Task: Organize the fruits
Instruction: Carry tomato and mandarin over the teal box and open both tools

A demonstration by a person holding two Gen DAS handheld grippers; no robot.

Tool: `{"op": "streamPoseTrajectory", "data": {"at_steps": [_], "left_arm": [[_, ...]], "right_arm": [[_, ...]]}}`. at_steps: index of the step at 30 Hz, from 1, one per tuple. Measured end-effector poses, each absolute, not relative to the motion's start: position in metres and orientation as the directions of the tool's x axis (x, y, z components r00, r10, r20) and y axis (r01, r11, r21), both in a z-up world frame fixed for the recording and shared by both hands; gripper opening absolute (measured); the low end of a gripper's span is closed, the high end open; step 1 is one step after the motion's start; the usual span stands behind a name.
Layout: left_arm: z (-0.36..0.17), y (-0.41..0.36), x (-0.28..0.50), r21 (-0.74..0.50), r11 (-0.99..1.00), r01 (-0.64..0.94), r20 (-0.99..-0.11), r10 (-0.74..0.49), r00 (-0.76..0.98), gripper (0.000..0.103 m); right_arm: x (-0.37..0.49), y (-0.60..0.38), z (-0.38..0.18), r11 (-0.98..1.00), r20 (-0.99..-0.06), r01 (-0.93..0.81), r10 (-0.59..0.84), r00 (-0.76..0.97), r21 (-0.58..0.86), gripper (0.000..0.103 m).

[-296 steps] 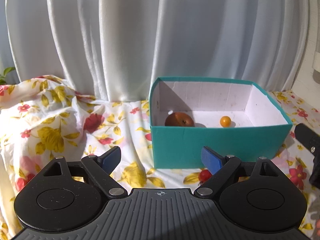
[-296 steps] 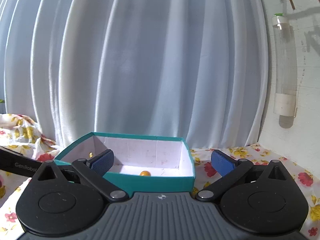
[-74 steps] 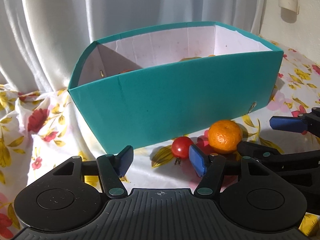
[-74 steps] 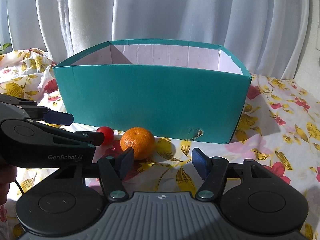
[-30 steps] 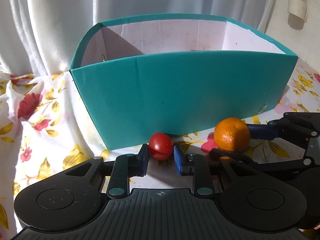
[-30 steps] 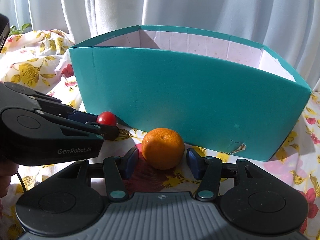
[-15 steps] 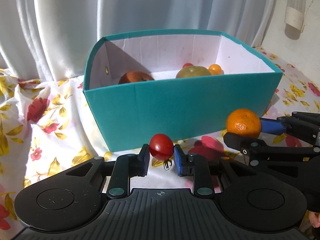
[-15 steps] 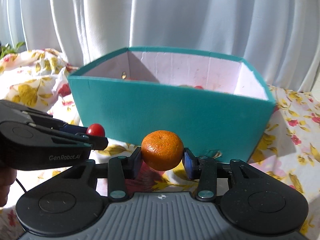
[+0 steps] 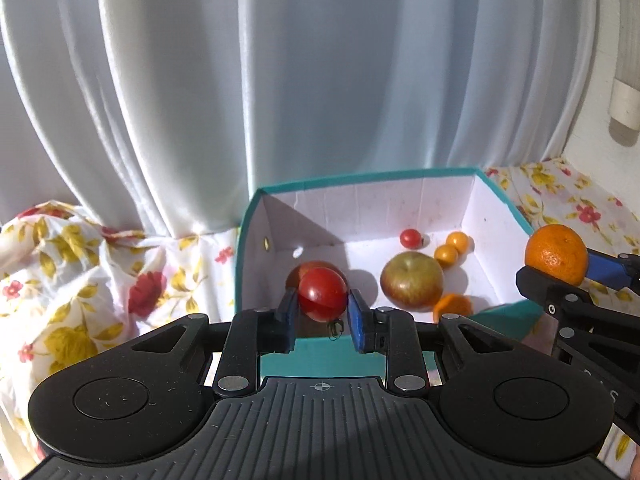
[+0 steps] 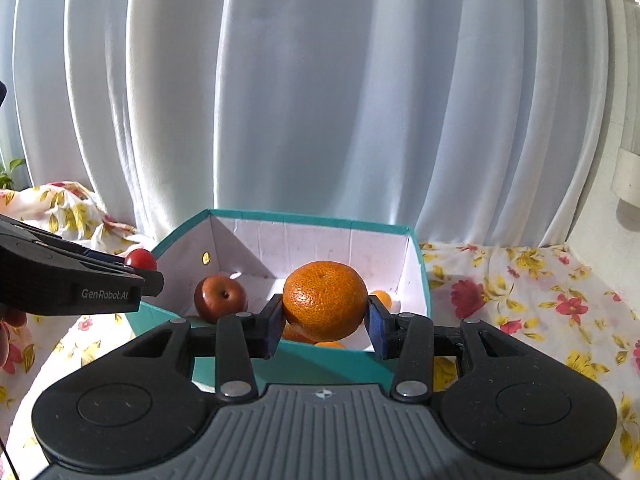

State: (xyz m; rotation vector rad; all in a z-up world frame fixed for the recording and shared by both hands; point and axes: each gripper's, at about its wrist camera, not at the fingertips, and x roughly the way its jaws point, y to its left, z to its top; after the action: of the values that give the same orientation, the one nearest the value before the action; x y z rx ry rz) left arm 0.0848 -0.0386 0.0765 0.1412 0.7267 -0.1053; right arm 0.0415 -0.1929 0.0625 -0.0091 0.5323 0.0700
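Left hand-held gripper [image 9: 322, 314]: blue pads clenched on a small, smooth, glossy red tomato [image 9: 323, 294], held in the air in front of the near wall of the box [image 9: 320, 354]. Its dried stem remnant hangs below the fruit. Right hand-held gripper [image 10: 325, 322]: blue pads clamped on a round tangerine [image 10: 325, 300] with dimpled, matte orange peel, likewise held above the box's near edge; its jaws have just been closing onto the fruit. In the left wrist view the same tangerine [image 9: 557, 254] shows at the right edge, beside the box's right wall.

The box is open-topped cardboard, teal outside, white and faintly stained inside, with a small brass eyelet in its left wall. Inside lie a reddish-brown apple [image 10: 220, 298], largely hidden behind the tomato in the left wrist view; a green-red apple [image 9: 412, 284]; a cherry tomato [image 9: 411, 238] near the far wall; two small orange-yellow round fruits [image 9: 452, 249], touching; and another orange fruit [image 9: 452, 307], cut off by the near wall, its kind unclear.

The box stands on a creased white cloth [image 9: 80, 280] printed with red and yellow flowers. What lies under the cloth is hidden. Pleated white curtains [image 9: 320, 80] fill the background. Both gripper bodies are black ribbed plastic.
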Motion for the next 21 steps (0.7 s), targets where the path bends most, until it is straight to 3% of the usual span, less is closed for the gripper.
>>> {"op": "streamPoseTrajectory", "data": {"at_steps": [9, 21], "left_arm": [[0.106, -0.043, 0.102, 0.086, 0.991, 0.101, -0.649, -0.021, 0.76, 0.029], [0.093, -0.037, 0.117, 0.099, 0.993, 0.066, -0.684, 0.02, 0.729, 0.029]], "right_arm": [[0.064, -0.199, 0.108, 0.996, -0.452, -0.066, 0.084, 0.888, 0.055, 0.042], [0.08, -0.201, 0.1, 0.995, -0.473, -0.072, 0.097, 0.876, 0.071, 0.043]]}}
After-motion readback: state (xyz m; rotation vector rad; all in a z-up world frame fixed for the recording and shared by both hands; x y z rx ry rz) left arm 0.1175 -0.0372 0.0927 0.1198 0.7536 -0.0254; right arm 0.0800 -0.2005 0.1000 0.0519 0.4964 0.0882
